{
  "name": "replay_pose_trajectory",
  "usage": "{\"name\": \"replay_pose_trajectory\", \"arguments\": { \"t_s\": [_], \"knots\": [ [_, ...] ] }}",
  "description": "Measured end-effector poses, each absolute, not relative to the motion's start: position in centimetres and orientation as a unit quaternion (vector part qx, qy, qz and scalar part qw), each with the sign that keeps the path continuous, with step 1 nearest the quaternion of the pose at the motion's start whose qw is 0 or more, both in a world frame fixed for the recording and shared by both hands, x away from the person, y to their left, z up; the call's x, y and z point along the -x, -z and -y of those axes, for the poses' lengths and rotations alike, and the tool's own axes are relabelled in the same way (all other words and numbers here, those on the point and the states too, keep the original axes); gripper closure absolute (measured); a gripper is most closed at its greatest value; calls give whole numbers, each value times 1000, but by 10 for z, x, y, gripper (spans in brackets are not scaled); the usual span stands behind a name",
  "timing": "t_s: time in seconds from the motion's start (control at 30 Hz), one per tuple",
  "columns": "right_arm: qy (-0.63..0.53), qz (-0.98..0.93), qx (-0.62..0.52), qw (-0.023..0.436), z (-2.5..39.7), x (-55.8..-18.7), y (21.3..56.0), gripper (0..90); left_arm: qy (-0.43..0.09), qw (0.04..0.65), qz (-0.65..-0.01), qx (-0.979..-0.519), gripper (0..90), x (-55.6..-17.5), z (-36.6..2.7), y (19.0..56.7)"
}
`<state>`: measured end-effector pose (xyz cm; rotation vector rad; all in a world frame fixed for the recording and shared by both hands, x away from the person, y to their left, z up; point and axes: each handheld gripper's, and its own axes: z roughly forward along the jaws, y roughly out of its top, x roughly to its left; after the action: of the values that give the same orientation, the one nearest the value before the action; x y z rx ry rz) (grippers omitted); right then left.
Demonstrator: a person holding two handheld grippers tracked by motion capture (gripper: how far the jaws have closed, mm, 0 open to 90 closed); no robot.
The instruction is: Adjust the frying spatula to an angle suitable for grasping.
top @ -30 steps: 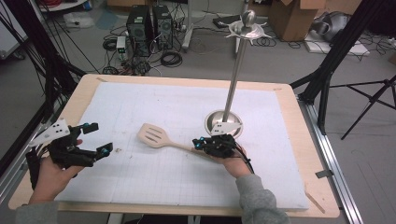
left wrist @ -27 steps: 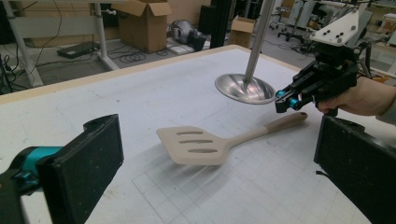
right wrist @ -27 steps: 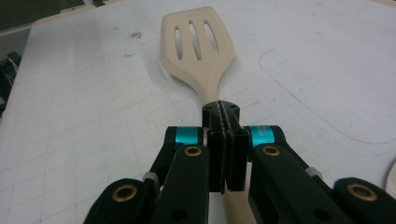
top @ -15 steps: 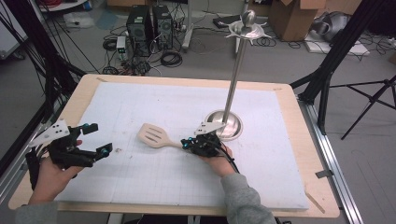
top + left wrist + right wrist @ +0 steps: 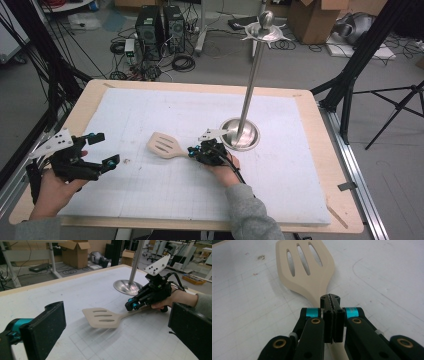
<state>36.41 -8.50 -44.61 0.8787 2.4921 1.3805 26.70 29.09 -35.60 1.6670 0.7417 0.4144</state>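
Beige spatula (image 5: 166, 146): flat, worktop (image 5: 300, 170) centre
right hand-held gripper (image 5: 196, 150): pinching spatula handle
left hand-held gripper (image 5: 102, 150): spread, near left edge

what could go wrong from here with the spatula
1. The right tool is shut on the spatula at the handle, far from the slotted blade, so the blade may sag or swing when lifted.
2. The stand has its base right beside the right hand; a lift or turn could knock the pole.
3. The left tool is open and apart from the spatula, so nothing would likely catch a slip.
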Motion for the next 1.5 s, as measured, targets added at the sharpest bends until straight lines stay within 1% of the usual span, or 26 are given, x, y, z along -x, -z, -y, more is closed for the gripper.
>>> {"name": "replay_pose_trajectory", "arguments": {
  "t_s": [0.33, 0.83, 0.97, 1.17, 1.27, 1.5],
  "knots": [
    [-447, -832, -317, 81, 76, -369, 448, 899, -177, 594, -322, -716, 18, -267, -293, 357],
    [-414, -839, -338, 100, 65, -376, 450, 899, -176, 589, -325, -718, 18, -266, -293, 359],
    [-413, -838, -343, 93, 63, -377, 450, 899, -177, 591, -329, -715, 18, -266, -296, 360],
    [-412, -840, -340, 94, 63, -376, 451, 900, -178, 589, -329, -716, 18, -264, -297, 360],
    [-415, -845, -327, 82, 67, -372, 451, 900, -179, 589, -331, -715, 18, -262, -298, 360],
    [-414, -853, -306, 79, 77, -362, 450, 900, -181, 587, -332, -716, 18, -259, -297, 359]
  ]
}}
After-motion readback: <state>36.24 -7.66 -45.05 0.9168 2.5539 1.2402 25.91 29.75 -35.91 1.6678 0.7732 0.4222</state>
